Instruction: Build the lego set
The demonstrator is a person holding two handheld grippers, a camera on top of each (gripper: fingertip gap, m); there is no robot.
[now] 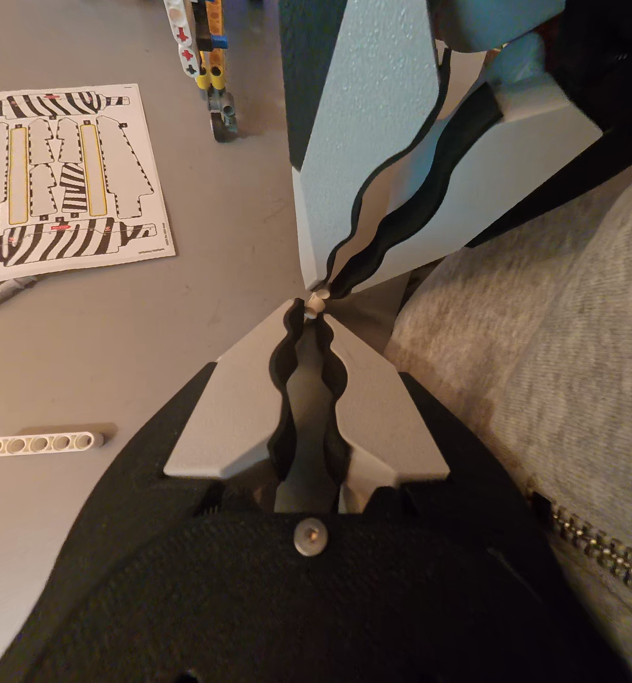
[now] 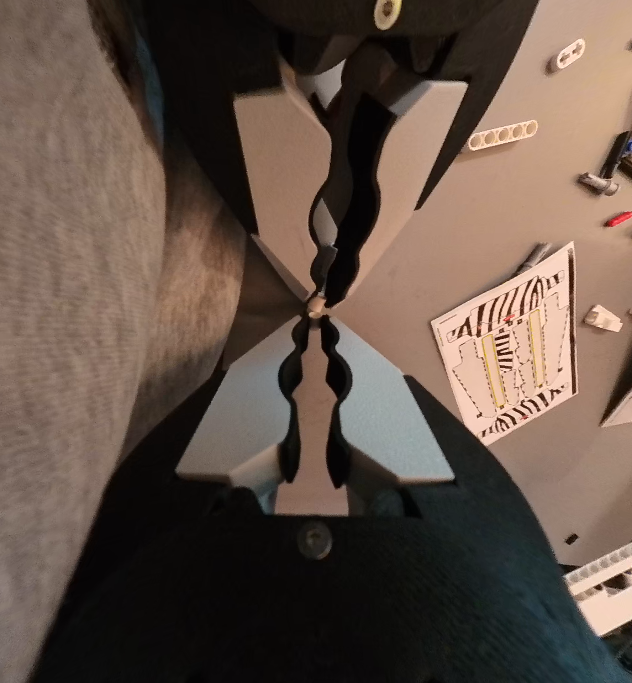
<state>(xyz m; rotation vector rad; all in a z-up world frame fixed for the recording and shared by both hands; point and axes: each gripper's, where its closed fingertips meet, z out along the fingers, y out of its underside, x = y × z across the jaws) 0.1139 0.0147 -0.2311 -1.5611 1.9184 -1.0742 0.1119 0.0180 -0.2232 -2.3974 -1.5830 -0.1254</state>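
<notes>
At your far left in the left wrist view, the zebra-striped sticker sheet (image 1: pixel 59 177) lies flat on the grey table (image 1: pixel 203 229) with every sticker seemingly in place, so decoration looks not yet begun. Below it a white five-hole beam (image 1: pixel 39 444) lies loose, and a small grey part (image 1: pixel 5 290) peeks from under the sheet's lower edge. Farther right, at the top, a partly built assembly (image 1: pixel 205 55) of white, yellow and black beams with a small wheel at its near end rests on the table; that is the only finished work visible here. In the centre, your left gripper (image 1: pixel 311 316) and your right gripper (image 1: pixel 323 290) meet tip to tip, both clenched on one small tan connector pin (image 1: pixel 316 303), held in the air just beside your grey zipped sweater (image 1: pixel 529 369). This reads as a hand-over or re-grip of the pin, though which gripper is giving I cannot tell. The right wrist view shows more loose pieces (image 2: pixel 603 177) scattered past the sheet and another white assembly (image 2: pixel 614 587) at the lower right corner. Judging by that, you are early to midway: most parts remain unattached.
</notes>
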